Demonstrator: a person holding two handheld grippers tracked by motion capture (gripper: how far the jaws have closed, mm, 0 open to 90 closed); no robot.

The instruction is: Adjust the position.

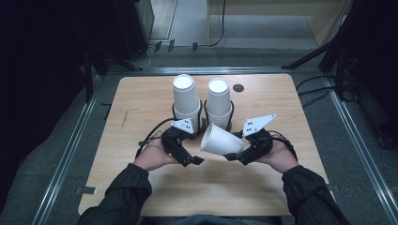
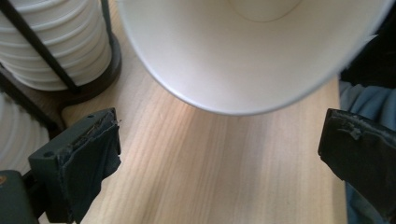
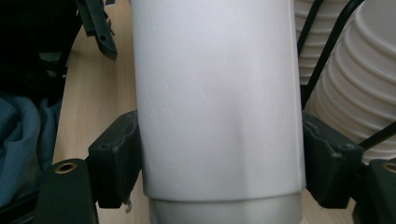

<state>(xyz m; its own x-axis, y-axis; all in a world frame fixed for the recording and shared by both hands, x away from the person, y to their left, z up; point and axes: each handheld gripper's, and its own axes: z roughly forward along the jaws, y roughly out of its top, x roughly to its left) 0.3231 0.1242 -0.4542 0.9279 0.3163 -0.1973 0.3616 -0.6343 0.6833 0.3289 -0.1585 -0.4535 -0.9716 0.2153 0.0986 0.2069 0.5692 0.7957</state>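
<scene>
A single white paper cup (image 1: pixel 220 139) lies on its side above the wooden table (image 1: pixel 141 108), its mouth facing left. My right gripper (image 1: pixel 234 146) is shut on it near the base; in the right gripper view both pads (image 3: pixel 119 158) press the wall of the cup (image 3: pixel 219 102). My left gripper (image 1: pixel 192 150) hangs just left of the cup's mouth, open and with nothing in it. The left gripper view has its jaws spread wide over bare wood, around the left gripper's middle (image 2: pixel 224 149), with the rim of the cup (image 2: pixel 243 51) just beyond them.
Two tall stacks of white cups stand upside down in black wire holders behind the grippers, the left stack (image 1: pixel 185 98) and the right stack (image 1: pixel 218 101). A small dark hole (image 1: pixel 238 87) sits near the table's far edge. The person's dark sleeves come in from the near edge.
</scene>
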